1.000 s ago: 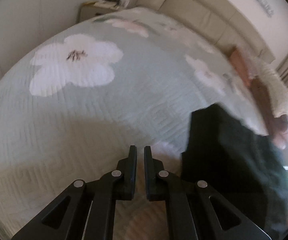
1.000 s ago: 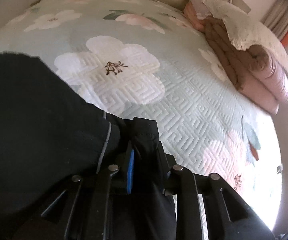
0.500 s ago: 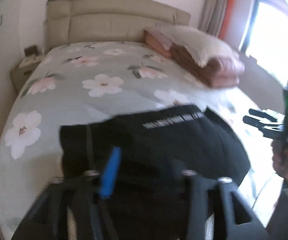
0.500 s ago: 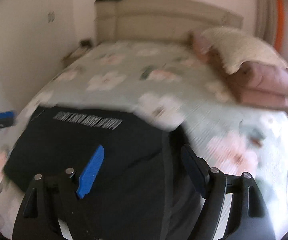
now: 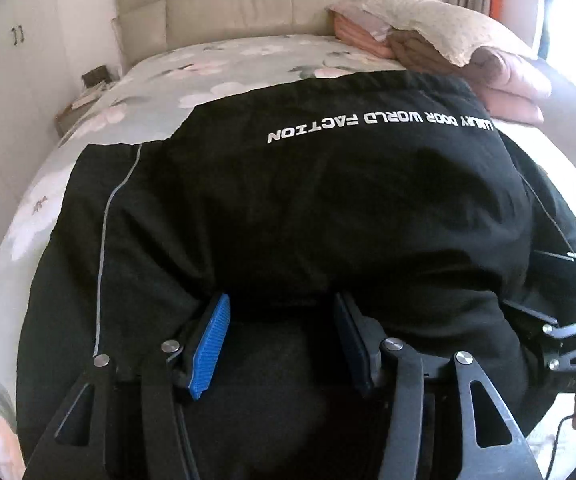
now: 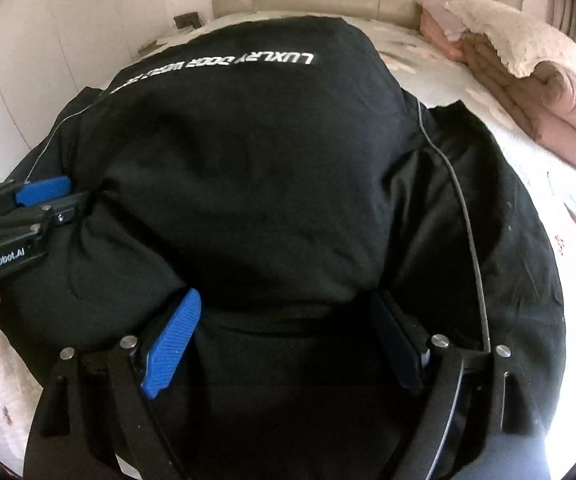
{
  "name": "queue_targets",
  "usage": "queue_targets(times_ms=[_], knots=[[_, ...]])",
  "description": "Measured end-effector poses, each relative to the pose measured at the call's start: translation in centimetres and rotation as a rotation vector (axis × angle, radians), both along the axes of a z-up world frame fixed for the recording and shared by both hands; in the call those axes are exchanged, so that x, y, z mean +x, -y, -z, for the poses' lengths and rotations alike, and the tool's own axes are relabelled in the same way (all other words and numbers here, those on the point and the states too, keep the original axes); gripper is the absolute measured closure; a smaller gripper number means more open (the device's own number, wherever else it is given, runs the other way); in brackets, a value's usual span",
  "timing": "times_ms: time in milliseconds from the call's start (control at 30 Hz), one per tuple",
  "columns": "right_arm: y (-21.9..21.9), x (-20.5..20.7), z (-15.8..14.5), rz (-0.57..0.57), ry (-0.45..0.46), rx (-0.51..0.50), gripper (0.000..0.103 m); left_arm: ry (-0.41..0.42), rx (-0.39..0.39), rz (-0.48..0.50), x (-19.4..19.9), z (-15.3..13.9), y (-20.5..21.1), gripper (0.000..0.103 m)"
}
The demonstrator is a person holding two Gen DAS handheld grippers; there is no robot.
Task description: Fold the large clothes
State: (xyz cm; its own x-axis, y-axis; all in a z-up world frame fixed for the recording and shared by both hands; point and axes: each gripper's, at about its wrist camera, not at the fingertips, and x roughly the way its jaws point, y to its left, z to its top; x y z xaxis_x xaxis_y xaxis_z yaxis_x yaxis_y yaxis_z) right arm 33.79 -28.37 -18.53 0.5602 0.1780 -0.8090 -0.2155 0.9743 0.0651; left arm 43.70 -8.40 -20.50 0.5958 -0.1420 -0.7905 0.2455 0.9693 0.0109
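Black jacket (image 5: 328, 208) lies on the floral bed (image 5: 216, 64), its white lettering upside down to both cameras and running across the bed, its far edge toward the headboard (image 5: 272, 4). Left gripper (image 5: 284, 336) and right gripper (image 6: 288, 340) sit over its near edge, fingers (image 5: 210, 340) spread after just opening, cloth beneath them, pads not pressing it.
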Motion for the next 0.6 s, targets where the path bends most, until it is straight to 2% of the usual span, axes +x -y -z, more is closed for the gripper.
queue_targets(times_ms=[167, 333, 400, 500, 600], knots=[[0.7, -0.7, -0.1, -0.038, 0.035, 0.037, 0.015, 0.034, -0.051, 0.046, -1.1, -0.5, -1.0, 0.046], [1.4, -3.2, 1.0, -0.028, 0.210, 0.088, 0.014, 0.146, -0.144, 0.082, -3.3, 0.0, -2.0, 0.046], [1.1, -3.4, 0.9, 0.005, 0.229, 0.054, 0.014, 0.150, -0.175, 0.074, -3.8, 0.0, -2.4, 0.046], [1.2, -2.5, 0.0, 0.047, 0.146, 0.065, 0.014, 0.084, -0.199, 0.075, -3.4, -1.2, -2.7, 0.045], [2.3, -1.6, -1.7, 0.053, 0.040, 0.126, 0.014, -0.003, -0.276, 0.080, -3.0, -3.9, -3.2, 0.045]])
